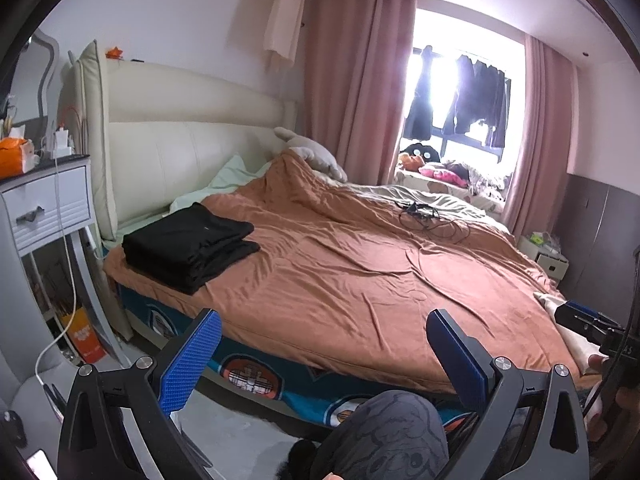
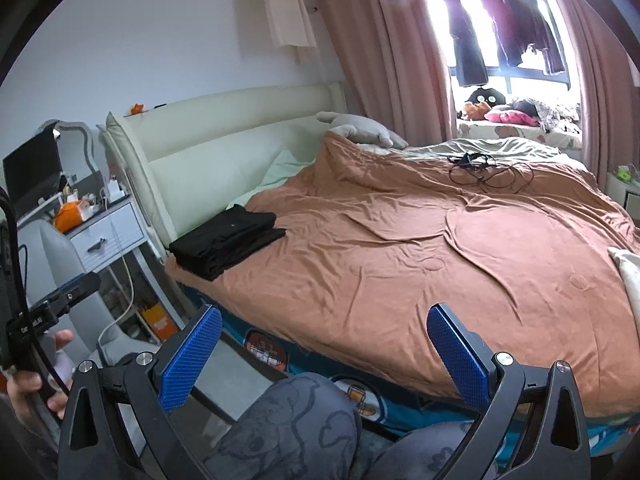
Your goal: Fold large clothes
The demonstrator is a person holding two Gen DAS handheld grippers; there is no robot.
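Note:
A stack of folded black clothes [image 1: 188, 246] [image 2: 226, 242] lies on the orange-brown duvet [image 1: 340, 272] [image 2: 400, 248], near the headboard at the bed's left corner. A cream garment [image 1: 570, 334] [image 2: 630, 276] lies at the duvet's right edge. My left gripper [image 1: 324, 360] is open and holds nothing; it hovers in front of the bed's near edge, above a knee in grey patterned trousers [image 1: 396, 436]. My right gripper [image 2: 324, 356] is also open and holds nothing, at the same near edge. Each gripper shows at the border of the other's view, next to a hand [image 2: 28, 388].
A tangle of black cable [image 1: 428, 220] [image 2: 484, 170] lies on the far side of the bed. A grey plush toy [image 1: 312, 152] rests by the headboard. A white nightstand [image 1: 48, 204] [image 2: 108, 232] with a charging cable stands left of the bed. Pink curtains [image 1: 352, 80] frame the window.

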